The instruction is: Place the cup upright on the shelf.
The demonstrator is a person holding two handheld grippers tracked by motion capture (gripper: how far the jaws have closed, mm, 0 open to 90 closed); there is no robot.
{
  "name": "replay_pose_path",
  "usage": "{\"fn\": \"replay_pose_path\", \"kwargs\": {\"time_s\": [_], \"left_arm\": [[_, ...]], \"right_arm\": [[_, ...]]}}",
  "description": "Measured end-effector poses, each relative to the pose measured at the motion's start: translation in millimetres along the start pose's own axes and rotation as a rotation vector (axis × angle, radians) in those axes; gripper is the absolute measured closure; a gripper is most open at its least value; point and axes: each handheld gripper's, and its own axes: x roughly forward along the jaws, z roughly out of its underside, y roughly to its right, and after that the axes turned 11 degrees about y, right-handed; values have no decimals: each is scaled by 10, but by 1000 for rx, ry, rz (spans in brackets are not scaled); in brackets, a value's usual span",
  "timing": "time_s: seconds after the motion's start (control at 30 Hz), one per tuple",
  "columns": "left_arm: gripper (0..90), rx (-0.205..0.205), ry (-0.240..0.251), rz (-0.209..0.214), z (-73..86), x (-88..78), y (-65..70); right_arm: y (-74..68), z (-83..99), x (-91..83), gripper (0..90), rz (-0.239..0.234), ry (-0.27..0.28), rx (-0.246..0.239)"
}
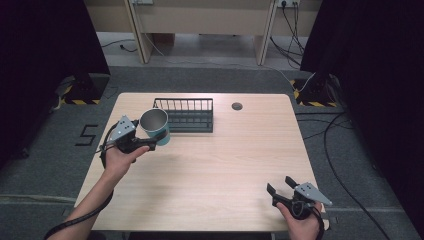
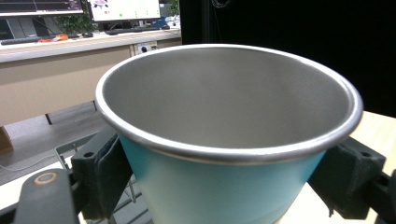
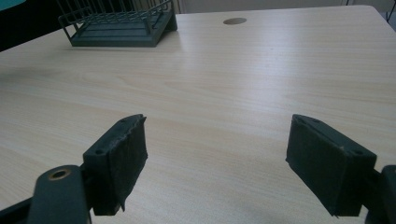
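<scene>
On the left, my left tool (image 1: 150, 142) has its jaws clamped on the sides of the cup (image 1: 155, 126), a teal cup with a steel inside. I hold it upright and clear of the counter (image 1: 210, 170), mouth up, so the pads (image 2: 103, 175) press on the wall just below the rim, where the grip looks firm. The cup hangs just in front of the rack's (image 1: 189, 115) left end, near enough that I judge the rack is where it is bound. The rack sits at the far edge, its slots facing me, leaving the middle bare for moving. Farther right, a small round grommet (image 1: 237, 106) sits in the counter. At the near right corner, my right tool (image 1: 280, 187) hovers low with jaws spread and nothing between them, parked out of the way.
</scene>
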Motion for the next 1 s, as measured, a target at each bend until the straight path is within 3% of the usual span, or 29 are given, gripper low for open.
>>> {"fn": "replay_pose_path", "kwargs": {"time_s": [0.2,0.23,1.0], "left_arm": [[153,-2,0,4,-7,56,-7],[153,-1,0,5,-11,68,-8],[153,-12,19,-8,-99,238,-74]], "right_arm": [[10,-2,2,209,0,4,-15],[-1,0,1,209,-3,0,4],[8,-1,9,210,-9,3,4]]}}
